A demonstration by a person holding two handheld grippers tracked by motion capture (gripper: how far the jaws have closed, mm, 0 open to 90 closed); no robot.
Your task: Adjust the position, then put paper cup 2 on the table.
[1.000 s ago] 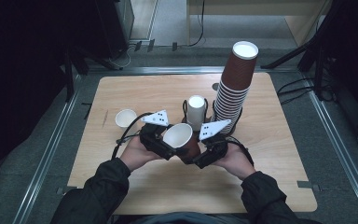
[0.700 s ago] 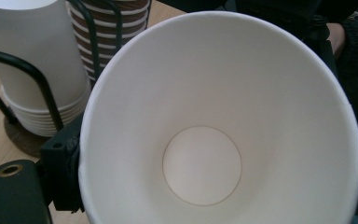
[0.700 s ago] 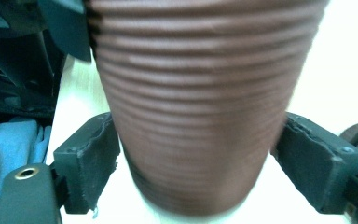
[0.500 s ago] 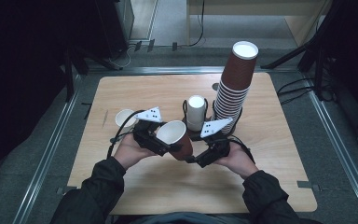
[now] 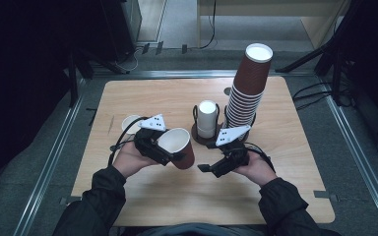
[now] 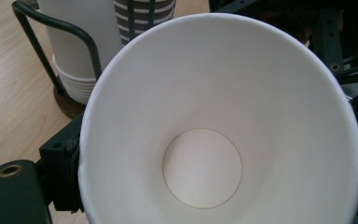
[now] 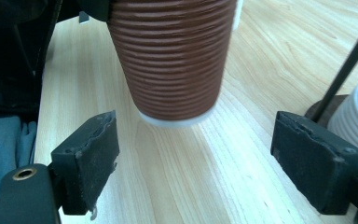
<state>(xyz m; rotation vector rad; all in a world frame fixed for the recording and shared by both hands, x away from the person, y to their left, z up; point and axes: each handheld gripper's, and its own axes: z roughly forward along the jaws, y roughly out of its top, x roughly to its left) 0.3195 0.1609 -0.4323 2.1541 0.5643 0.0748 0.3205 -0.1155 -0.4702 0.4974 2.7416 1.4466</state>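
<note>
A brown ribbed paper cup [image 5: 186,153] with a white inside hangs tilted above the table, and my left gripper [image 5: 170,153] is shut on it near the rim. In the left gripper view the cup's white inside [image 6: 205,140] faces the camera. My right gripper [image 5: 205,168] stands open just right of the cup. In the right gripper view its pads [image 7: 89,154] are wide apart, and the cup's base [image 7: 172,60] hangs ahead of them, untouched.
A tall stack of brown cups [image 5: 248,88] stands at the back right. Beside it, white cups [image 5: 207,118] are stacked in a black wire holder. A single white cup [image 5: 129,124] sits on the wooden table [image 5: 285,177] behind my left hand.
The two grippers, close together around the cup a second ago, have drawn apart. The left one carried the cup slightly left; the right one eased back, open.
</note>
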